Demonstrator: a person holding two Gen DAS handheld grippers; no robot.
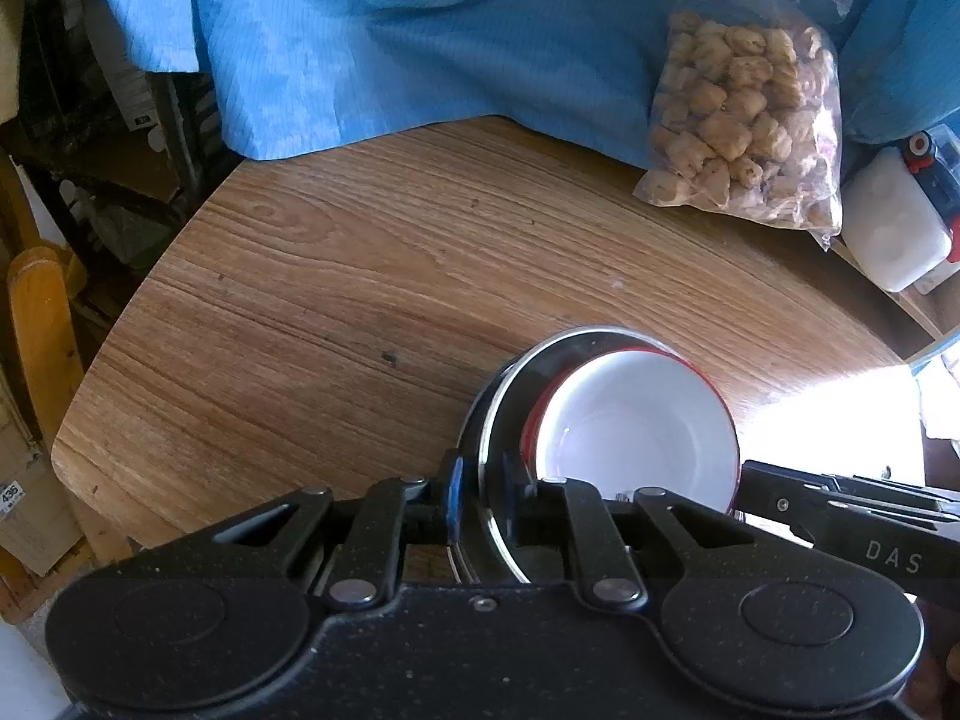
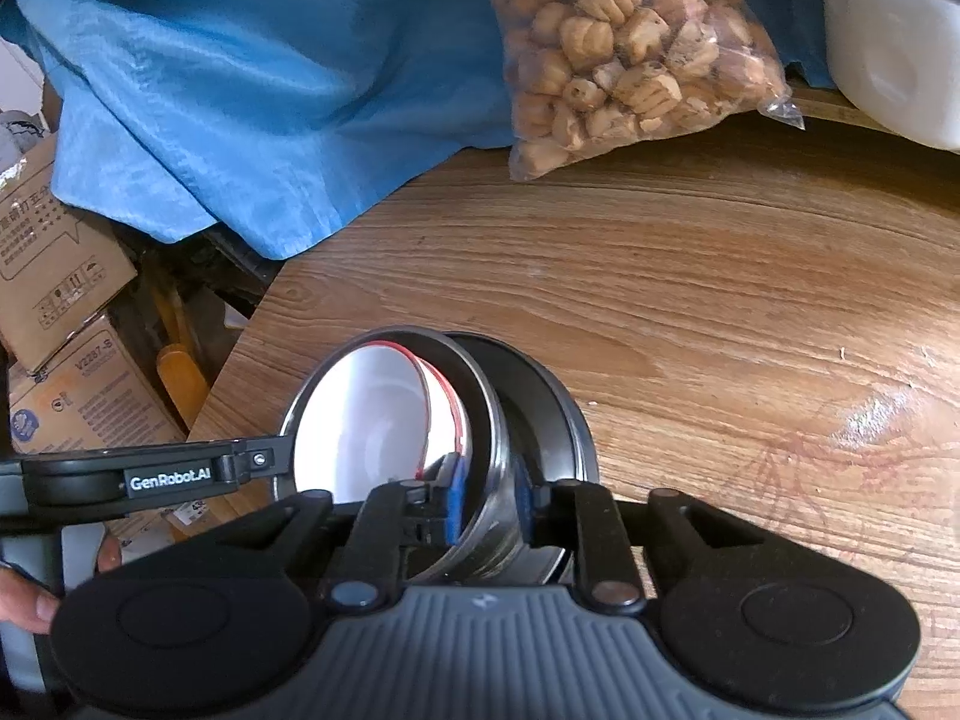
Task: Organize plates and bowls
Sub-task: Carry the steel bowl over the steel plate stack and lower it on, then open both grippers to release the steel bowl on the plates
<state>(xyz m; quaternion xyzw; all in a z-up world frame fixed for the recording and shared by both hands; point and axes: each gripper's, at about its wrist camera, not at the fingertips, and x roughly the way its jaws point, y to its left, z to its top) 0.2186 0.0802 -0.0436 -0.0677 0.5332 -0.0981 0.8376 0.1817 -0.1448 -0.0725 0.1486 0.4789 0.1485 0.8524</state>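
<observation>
A white bowl with a red rim (image 1: 636,420) sits tilted inside a steel bowl (image 1: 510,396) on the wooden table (image 1: 336,276). In the right wrist view the white bowl (image 2: 360,420) and steel bowl (image 2: 489,420) rest in a wider dark bowl (image 2: 540,402). My left gripper (image 1: 485,495) straddles the steel bowl's near rim, jaws slightly apart, with a sliver of gap at the blue pads (image 1: 454,498). My right gripper (image 2: 492,498) straddles the steel wall on the opposite side, its pads (image 2: 457,495) also just off the metal. Each gripper's body shows in the other's view.
A clear bag of brown snack pieces (image 1: 744,120) and a white plastic jug (image 1: 900,222) stand at the back right. Blue cloth (image 1: 420,42) drapes over the far edge. Cardboard boxes (image 2: 54,276) and a wooden chair back (image 1: 42,330) lie beyond the table's left edge.
</observation>
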